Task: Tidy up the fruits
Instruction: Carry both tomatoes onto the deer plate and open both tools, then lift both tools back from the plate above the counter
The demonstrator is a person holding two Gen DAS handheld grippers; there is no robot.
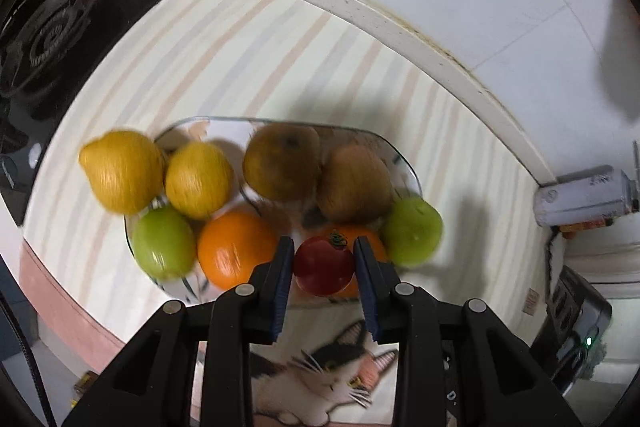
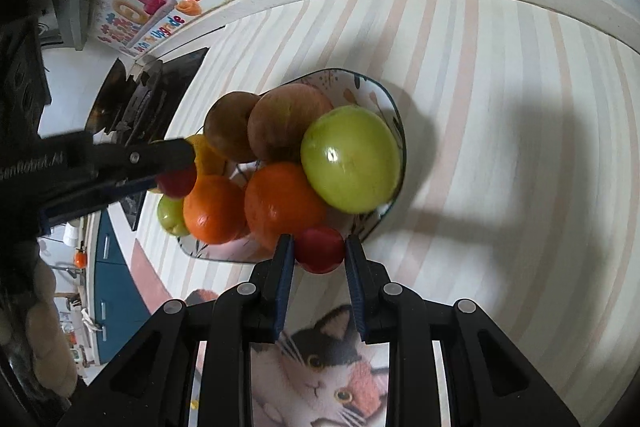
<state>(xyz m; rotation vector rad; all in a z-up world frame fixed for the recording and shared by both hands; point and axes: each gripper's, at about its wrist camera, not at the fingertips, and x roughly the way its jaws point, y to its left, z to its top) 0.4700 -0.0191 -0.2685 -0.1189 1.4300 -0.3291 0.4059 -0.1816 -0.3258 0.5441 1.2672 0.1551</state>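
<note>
A patterned plate (image 1: 404,159) on the striped counter holds two yellow lemons (image 1: 198,179), two brown kiwis (image 1: 282,163), two green apples (image 1: 164,241) and two oranges (image 1: 236,247). My left gripper (image 1: 324,259) is shut on a red tomato (image 1: 324,265) just over the plate's near side. In the right wrist view the same plate (image 2: 380,95) shows, and my right gripper (image 2: 319,247) is shut on a second red tomato (image 2: 320,247) at the plate's near rim. The left gripper (image 2: 176,171) with its tomato (image 2: 178,181) shows there at the left.
A black gas stove (image 1: 52,39) sits at the counter's far left. A white wall and raised counter edge (image 1: 360,3) run behind the plate. A cat-print mat (image 2: 320,367) lies near me. A power strip (image 1: 576,323) is at the right.
</note>
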